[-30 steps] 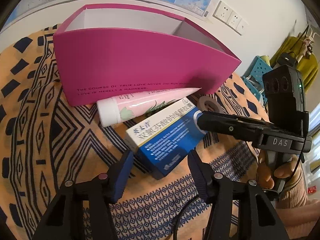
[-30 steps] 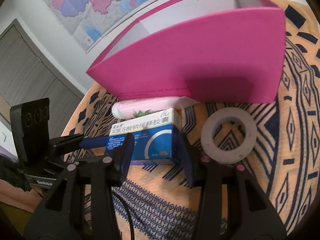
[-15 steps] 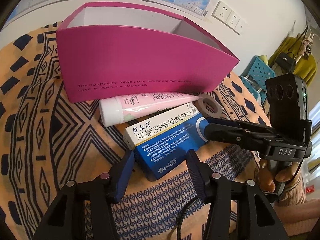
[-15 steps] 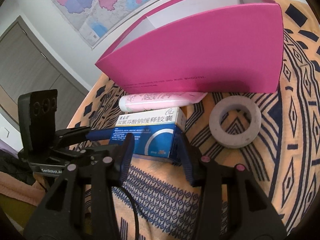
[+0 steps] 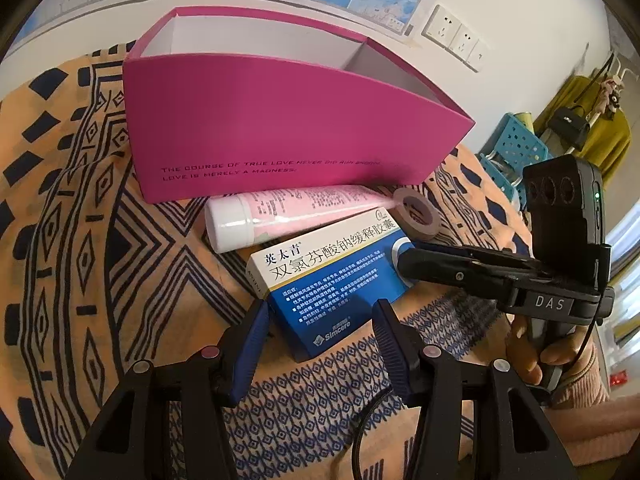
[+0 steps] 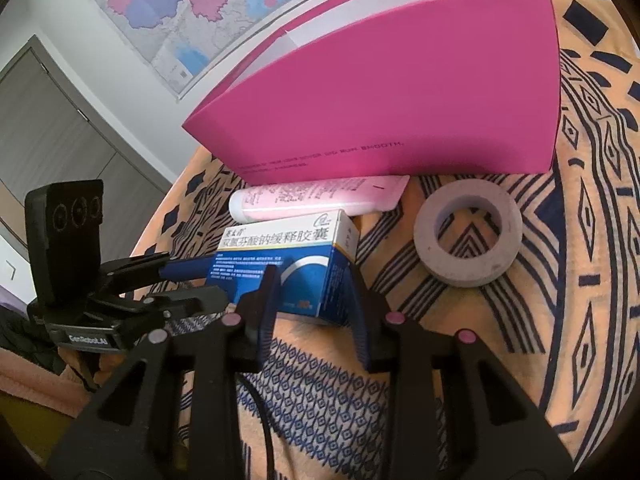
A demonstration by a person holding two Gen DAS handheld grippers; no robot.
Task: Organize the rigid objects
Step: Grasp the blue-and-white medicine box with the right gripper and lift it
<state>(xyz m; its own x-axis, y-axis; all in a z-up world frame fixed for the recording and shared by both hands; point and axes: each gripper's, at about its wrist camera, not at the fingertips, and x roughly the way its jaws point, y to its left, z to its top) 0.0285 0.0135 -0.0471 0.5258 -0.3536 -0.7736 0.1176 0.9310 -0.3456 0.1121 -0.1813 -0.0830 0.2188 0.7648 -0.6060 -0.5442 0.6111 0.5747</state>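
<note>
Patterned cloth (image 6: 580,240) | pink box (image 5: 280,128) behind tube (image 5: 296,212), tape roll (image 6: 468,232) | right gripper (image 6: 312,296) closing around medicine box (image 6: 280,256) | left gripper (image 5: 320,332) loose, straddling its corner

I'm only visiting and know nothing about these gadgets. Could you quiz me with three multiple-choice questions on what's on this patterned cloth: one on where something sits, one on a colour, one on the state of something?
1. Where does the pink tube lie?
A. Inside the tall box
B. Between the tall box and the medicine box
C. On top of the tape roll

2. What colour is the outside of the tall box?
A. Magenta
B. Green
C. Black

3. How is the tall box at its top?
A. Sealed with tape
B. Covered by a lid
C. Open, white walls showing inside

Answers:
1 B: the tube rests on the cloth along the box's front wall, with the blue and white medicine box just in front of it.
2 A: its outer walls are magenta.
3 C: nothing covers it and its white inner walls show.
</note>
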